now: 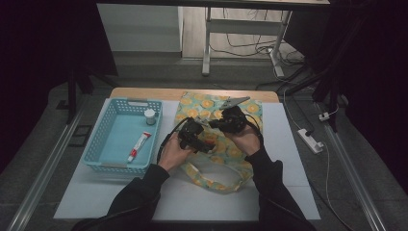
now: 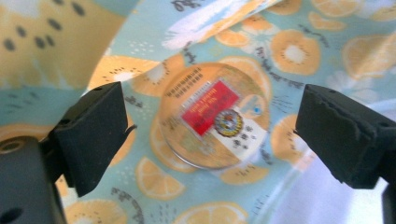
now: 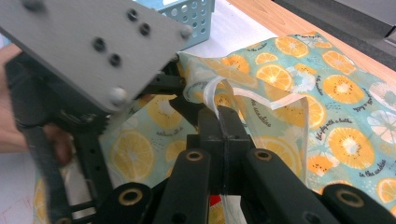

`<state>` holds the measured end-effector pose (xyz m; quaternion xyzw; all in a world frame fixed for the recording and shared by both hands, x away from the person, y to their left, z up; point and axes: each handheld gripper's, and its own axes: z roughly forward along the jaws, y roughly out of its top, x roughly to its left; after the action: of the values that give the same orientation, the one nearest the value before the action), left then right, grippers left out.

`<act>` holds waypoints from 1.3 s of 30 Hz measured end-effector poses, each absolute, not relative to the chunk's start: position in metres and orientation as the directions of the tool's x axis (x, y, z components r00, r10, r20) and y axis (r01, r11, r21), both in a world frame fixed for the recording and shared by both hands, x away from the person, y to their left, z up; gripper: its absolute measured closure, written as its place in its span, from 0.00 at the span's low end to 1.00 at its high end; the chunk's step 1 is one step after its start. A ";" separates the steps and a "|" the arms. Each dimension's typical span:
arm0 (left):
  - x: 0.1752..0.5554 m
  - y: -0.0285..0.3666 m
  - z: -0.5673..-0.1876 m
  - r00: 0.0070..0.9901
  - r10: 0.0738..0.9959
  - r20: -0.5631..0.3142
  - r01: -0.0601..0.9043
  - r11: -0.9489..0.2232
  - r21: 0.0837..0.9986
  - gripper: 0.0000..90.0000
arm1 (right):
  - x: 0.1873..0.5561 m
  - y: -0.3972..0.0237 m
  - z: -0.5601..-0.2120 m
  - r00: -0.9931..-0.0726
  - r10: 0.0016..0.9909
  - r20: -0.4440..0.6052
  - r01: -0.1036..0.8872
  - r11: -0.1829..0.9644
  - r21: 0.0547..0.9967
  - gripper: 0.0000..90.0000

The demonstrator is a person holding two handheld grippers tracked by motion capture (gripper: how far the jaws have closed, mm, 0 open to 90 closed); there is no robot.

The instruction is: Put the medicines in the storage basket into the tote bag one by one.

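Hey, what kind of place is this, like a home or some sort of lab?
Most likely a lab or recording workspace, not a home: a table with a white mat in a dark room, a power strip and loose cables on the floor, and desk legs behind.

The high view is dimly lit: the room at both sides and the upper corners is lost in near-black, while the white bench (image 1: 288,159) is picked out by soft light from above, and a brighter patch of floor is seen beyond its far edge. Only faint shadows are cast, and no glare is seen. The picture is rather soft and low in detail. The left tool view is far brighter and warmly coloured, but blurred throughout (the print on the round tin (image 2: 212,116) cannot be read). In the right tool view the near black parts are rendered sharply, while the grey plate (image 3: 93,46) and the hand at the left edge are smeared.
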<state>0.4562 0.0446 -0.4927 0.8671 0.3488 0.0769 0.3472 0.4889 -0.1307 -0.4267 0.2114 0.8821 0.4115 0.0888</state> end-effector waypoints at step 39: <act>0.419 0.117 -0.461 0.771 0.592 -0.236 0.556 -0.443 0.703 0.00 | 0.489 -0.131 -0.428 -0.896 0.444 0.015 0.299 0.579 0.758 1.00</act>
<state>0.4186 0.1173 -0.4614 0.8492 0.3380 0.0226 0.4052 0.4895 -0.1313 -0.4276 0.2103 0.8841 0.4078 0.0887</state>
